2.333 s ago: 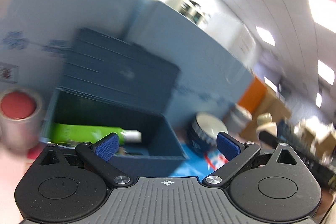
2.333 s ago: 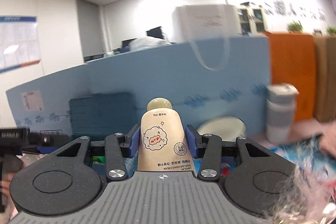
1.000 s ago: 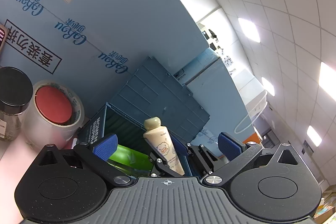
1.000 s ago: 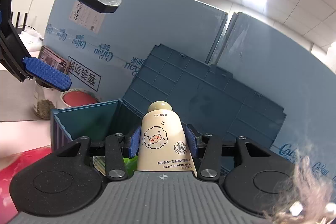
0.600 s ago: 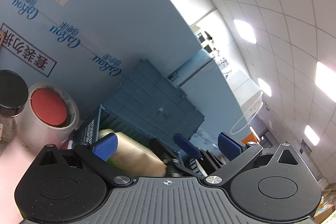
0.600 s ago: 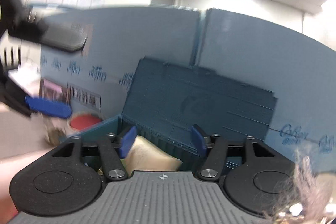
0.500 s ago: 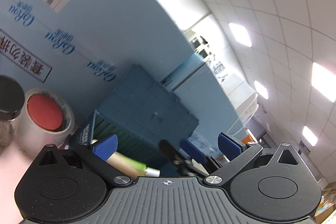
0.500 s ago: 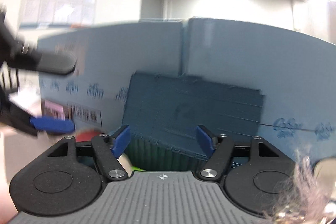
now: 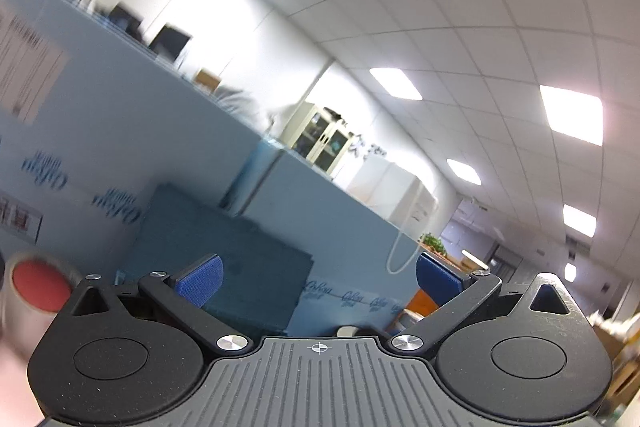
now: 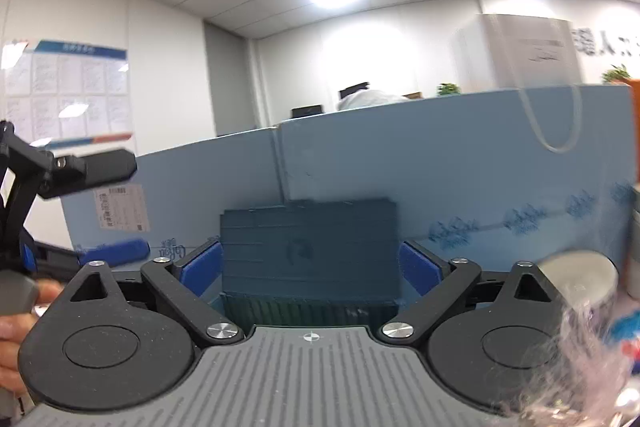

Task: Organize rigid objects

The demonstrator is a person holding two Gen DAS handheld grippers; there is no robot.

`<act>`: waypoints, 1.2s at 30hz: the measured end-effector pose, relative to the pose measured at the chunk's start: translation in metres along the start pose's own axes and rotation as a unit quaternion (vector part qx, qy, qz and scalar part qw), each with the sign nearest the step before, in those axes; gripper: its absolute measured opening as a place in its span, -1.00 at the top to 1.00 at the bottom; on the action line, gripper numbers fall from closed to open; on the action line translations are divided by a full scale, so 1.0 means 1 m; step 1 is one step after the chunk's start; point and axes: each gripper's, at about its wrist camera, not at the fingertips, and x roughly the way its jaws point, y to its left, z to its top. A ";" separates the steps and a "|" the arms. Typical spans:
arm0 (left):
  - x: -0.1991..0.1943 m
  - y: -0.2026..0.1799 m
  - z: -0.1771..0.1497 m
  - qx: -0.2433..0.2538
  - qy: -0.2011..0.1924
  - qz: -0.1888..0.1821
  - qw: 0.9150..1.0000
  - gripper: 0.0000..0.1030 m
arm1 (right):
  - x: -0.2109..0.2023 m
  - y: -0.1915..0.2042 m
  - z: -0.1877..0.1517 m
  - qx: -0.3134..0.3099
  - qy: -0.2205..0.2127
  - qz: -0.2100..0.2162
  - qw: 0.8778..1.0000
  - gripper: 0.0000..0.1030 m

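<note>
— Blue partitions (image 10: 460,163) are seen behind the open box (image 10: 310,247). Which step is judged in hand?
— A fetch: both the left gripper (image 9: 318,277) and right gripper (image 10: 310,265) are spread, empty. Another item must be picked; the box's contents are hidden.

Straight ahead of the right tool (image 10: 310,269), whose blue pads stand wide apart with nothing between them, the raised lid of a dark blue storage box (image 10: 310,247) blocks the way forward, backed by a pale blue partition wall (image 10: 460,179). Above the lid the air is free. To the left, the left tool (image 10: 108,207) juts into that side. To the right, a blurred round tin (image 10: 580,279), possibly on the counter, narrows the passage. A red-capped tape roll (image 9: 34,287) stands left of the box.
</note>
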 end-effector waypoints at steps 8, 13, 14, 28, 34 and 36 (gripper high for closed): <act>0.004 -0.047 -0.022 0.106 -0.013 0.029 0.994 -1.00 | -0.032 -0.022 -0.036 0.022 0.009 -0.038 0.999 -1.00; 0.008 -0.055 -0.046 0.141 -0.026 0.088 0.986 -1.00 | -0.038 -0.040 -0.049 0.027 0.030 -0.070 0.997 -1.00; 0.008 -0.054 -0.051 0.152 -0.027 0.106 0.982 -1.00 | -0.037 -0.043 -0.051 0.030 0.035 -0.075 0.996 -1.00; 0.008 -0.019 -0.100 0.227 -0.124 0.334 0.907 -1.00 | -0.015 -0.031 -0.067 0.009 -0.097 -0.105 0.990 -1.00; 0.020 -0.020 -0.115 0.272 -0.135 0.368 0.879 -1.00 | -0.015 -0.026 -0.084 -0.036 -0.150 -0.124 0.980 -1.00; 0.021 -0.021 -0.119 0.280 -0.131 0.370 0.876 -1.00 | -0.014 -0.022 -0.085 -0.050 -0.149 -0.135 0.978 -1.00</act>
